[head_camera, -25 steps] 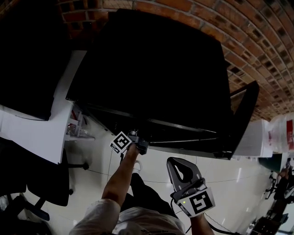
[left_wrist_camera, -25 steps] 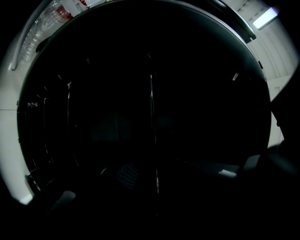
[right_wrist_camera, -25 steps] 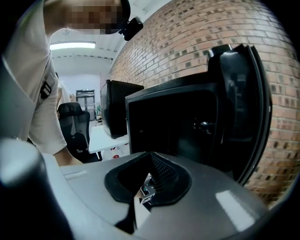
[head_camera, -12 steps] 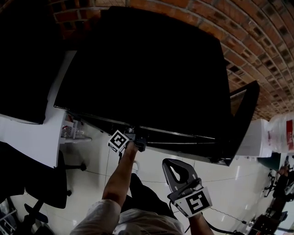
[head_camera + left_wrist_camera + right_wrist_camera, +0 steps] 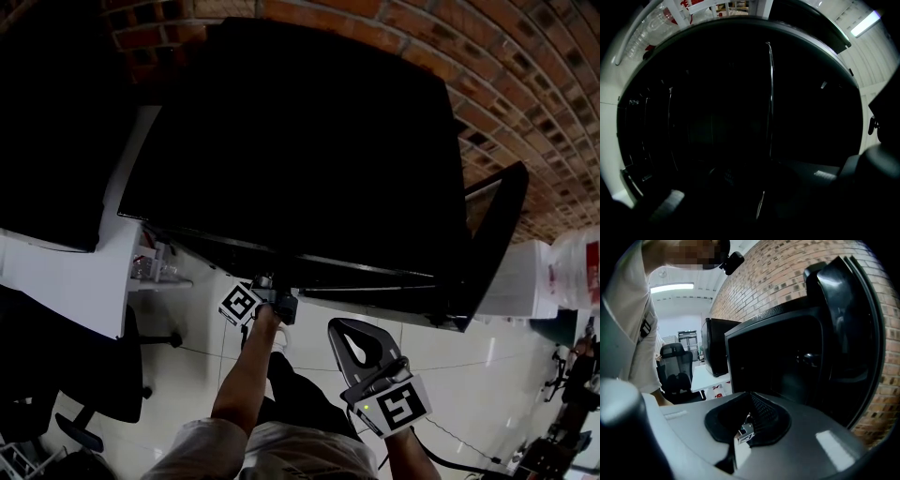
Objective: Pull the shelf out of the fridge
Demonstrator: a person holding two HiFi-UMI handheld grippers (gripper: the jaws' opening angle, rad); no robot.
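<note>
The black fridge (image 5: pixel 309 150) stands under me with its door (image 5: pixel 492 234) swung open at the right. A thin shelf edge (image 5: pixel 375 272) shows along its open front. My left gripper (image 5: pixel 272 298) is at that front edge, at the end of my outstretched arm. In the left gripper view the inside is very dark; a thin shelf wire (image 5: pixel 769 93) runs down to between the jaws of my left gripper (image 5: pixel 757 208), which are shut on it. My right gripper (image 5: pixel 361 349) hangs back near my body, shut and empty. Its view shows the fridge (image 5: pixel 778 357) from the side beyond the right gripper (image 5: pixel 736 460).
A white desk (image 5: pixel 84 272) with a black monitor (image 5: pixel 47 122) stands left of the fridge, and an office chair (image 5: pixel 94 375) sits below it. A brick wall (image 5: pixel 525 84) runs behind. A white unit (image 5: pixel 525 281) stands right of the open door. The floor is pale tile (image 5: pixel 469 375).
My left gripper reached the fridge's front edge, then drew back toward me a little. The right gripper stayed near my body.
</note>
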